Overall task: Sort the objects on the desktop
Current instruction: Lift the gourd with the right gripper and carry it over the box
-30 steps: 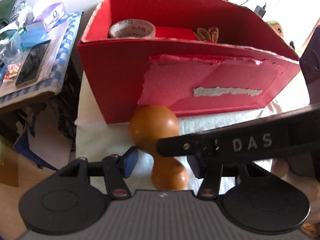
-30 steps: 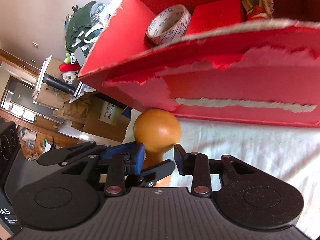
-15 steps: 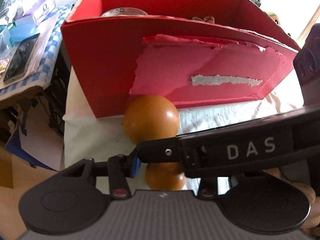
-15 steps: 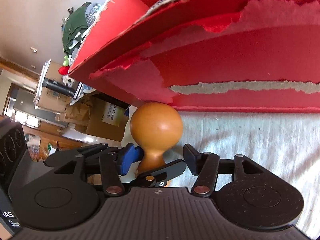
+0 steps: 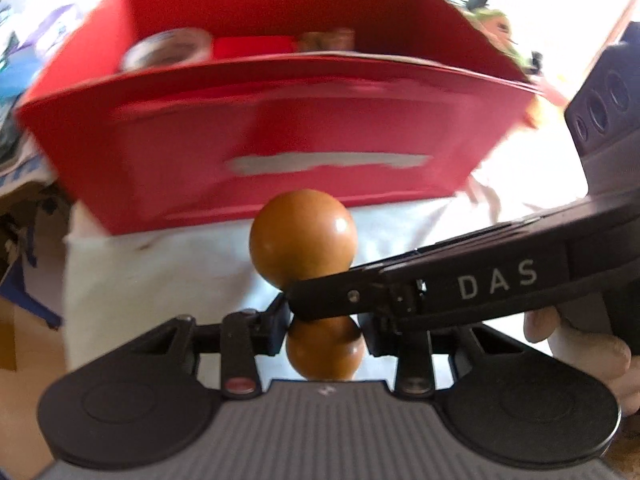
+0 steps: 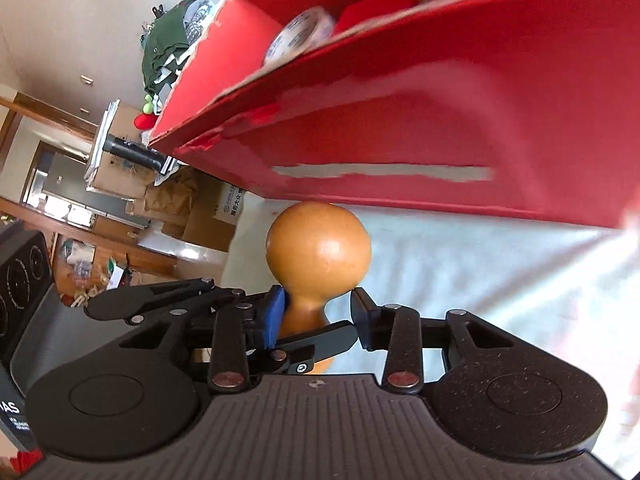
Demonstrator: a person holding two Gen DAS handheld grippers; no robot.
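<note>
My left claw [image 5: 324, 330] has drawn its fingers in since a second ago, and the red box [image 5: 200, 148] has tipped back so its inside shows again. Those fingers now press both sides of the lower bulb of the wooden gourd [image 5: 303, 236], gripping it. My right claw [image 6: 318, 314] stands apart around the gourd's narrow neck. Its blue pad [image 6: 274, 316] touches one side, and the other finger is clear of the wood. From the left camera, one right finger crosses the neck and hides it; the white letters "DAS" [image 5: 496, 278] read plainly along it. Behind it, my hand [image 5: 576, 344] is cut off at the edge.

The gourd's round head sits over the white cloth [image 5: 160, 272], just in front of the box wall, where a torn strip bares grey card. In the box are a roll of tape [image 5: 166, 50] with print too blurred to read, a red block [image 5: 252, 45] and something brown [image 5: 328, 38] that I cannot make out.
</note>
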